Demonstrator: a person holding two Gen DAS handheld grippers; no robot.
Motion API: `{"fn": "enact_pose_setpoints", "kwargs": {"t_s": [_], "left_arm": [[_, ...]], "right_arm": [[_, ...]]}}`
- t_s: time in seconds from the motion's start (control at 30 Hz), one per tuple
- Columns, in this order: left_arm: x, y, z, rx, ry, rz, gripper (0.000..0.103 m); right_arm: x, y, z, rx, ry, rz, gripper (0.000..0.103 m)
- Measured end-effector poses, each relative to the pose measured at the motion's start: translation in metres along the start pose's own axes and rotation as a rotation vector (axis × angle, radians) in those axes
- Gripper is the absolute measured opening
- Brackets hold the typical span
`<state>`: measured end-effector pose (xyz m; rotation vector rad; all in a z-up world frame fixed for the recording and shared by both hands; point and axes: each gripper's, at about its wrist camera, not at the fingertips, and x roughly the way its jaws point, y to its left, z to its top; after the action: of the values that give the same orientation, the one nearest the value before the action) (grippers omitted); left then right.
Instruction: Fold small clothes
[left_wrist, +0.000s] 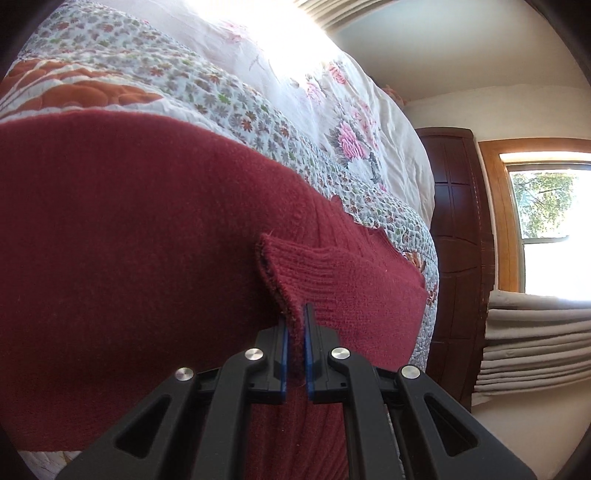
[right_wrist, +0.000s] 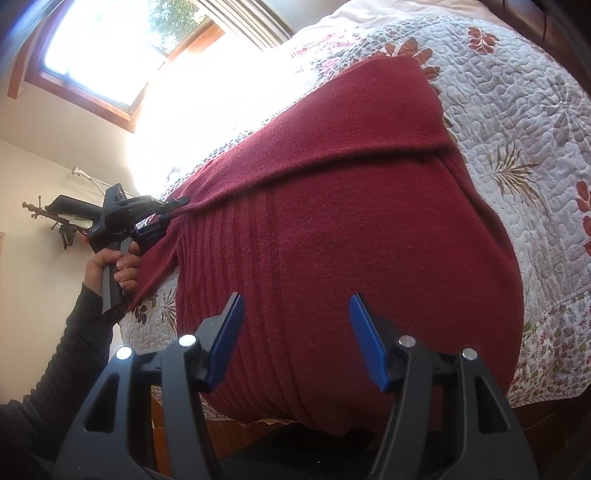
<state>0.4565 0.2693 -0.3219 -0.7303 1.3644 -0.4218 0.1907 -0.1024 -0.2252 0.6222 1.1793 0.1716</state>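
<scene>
Red sweater (right_wrist: 351, 229) is spread on the quilt (right_wrist: 517, 122); its cuff (left_wrist: 295, 273) is clamped by the left gripper (left_wrist: 295, 325); the right gripper (right_wrist: 297, 332) is held open above it.

The sweater's (right_wrist: 351, 229) near hem is dropping out of sight below the right gripper (right_wrist: 297, 339), sunlight is washing out the quilt (right_wrist: 517, 122) by the window (right_wrist: 110, 48), and the person's sleeve (right_wrist: 51, 369) is running off the frame's edge.
</scene>
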Motion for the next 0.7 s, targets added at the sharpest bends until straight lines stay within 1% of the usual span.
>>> {"fn": "enact_pose_setpoints", "kwargs": {"t_s": [0.1, 0.13, 0.2, 0.23, 0.3, 0.37, 0.43, 0.47, 0.53, 0.6, 0.63, 0.7], "left_arm": [[0.0, 0.003, -0.001, 0.004, -0.004, 0.017, 0.008], [-0.003, 0.003, -0.001, 0.004, -0.017, 0.033, 0.012], [-0.018, -0.003, -0.002, 0.013, -0.064, 0.078, 0.013], [-0.028, -0.009, -0.003, 0.029, -0.092, 0.088, 0.013], [-0.045, -0.024, -0.007, 0.057, -0.139, 0.06, 0.015], [-0.051, -0.04, -0.01, 0.086, -0.157, 0.025, 0.023], [-0.043, -0.05, -0.011, 0.105, -0.144, -0.001, 0.029], [-0.036, -0.052, -0.012, 0.106, -0.128, -0.003, 0.03], [-0.018, -0.048, -0.013, 0.1, -0.101, 0.023, 0.03], [-0.003, -0.034, -0.014, 0.07, -0.08, 0.057, 0.03], [0.002, -0.026, -0.016, 0.052, -0.077, 0.062, 0.028], [0.005, -0.014, -0.017, 0.04, -0.084, 0.047, 0.021]], "right_arm": [[-0.001, -0.001, 0.0, 0.006, -0.002, 0.001, 0.06], [-0.002, -0.002, 0.0, 0.008, -0.003, 0.003, 0.06], [-0.004, -0.004, 0.0, 0.013, -0.008, 0.005, 0.06], [-0.005, -0.005, 0.0, 0.016, -0.01, 0.007, 0.06], [-0.005, -0.007, 0.0, 0.021, -0.011, 0.011, 0.06], [-0.003, -0.007, 0.0, 0.023, -0.008, 0.015, 0.06], [-0.001, -0.004, 0.0, 0.015, -0.003, 0.019, 0.06], [-0.001, -0.002, 0.0, 0.008, -0.002, 0.02, 0.06], [-0.001, 0.003, 0.0, -0.005, -0.002, 0.023, 0.06], [-0.002, 0.005, 0.0, -0.011, -0.006, 0.023, 0.06], [-0.003, 0.006, 0.0, -0.011, -0.007, 0.022, 0.06], [-0.006, 0.006, -0.001, -0.007, -0.012, 0.02, 0.06]]}}
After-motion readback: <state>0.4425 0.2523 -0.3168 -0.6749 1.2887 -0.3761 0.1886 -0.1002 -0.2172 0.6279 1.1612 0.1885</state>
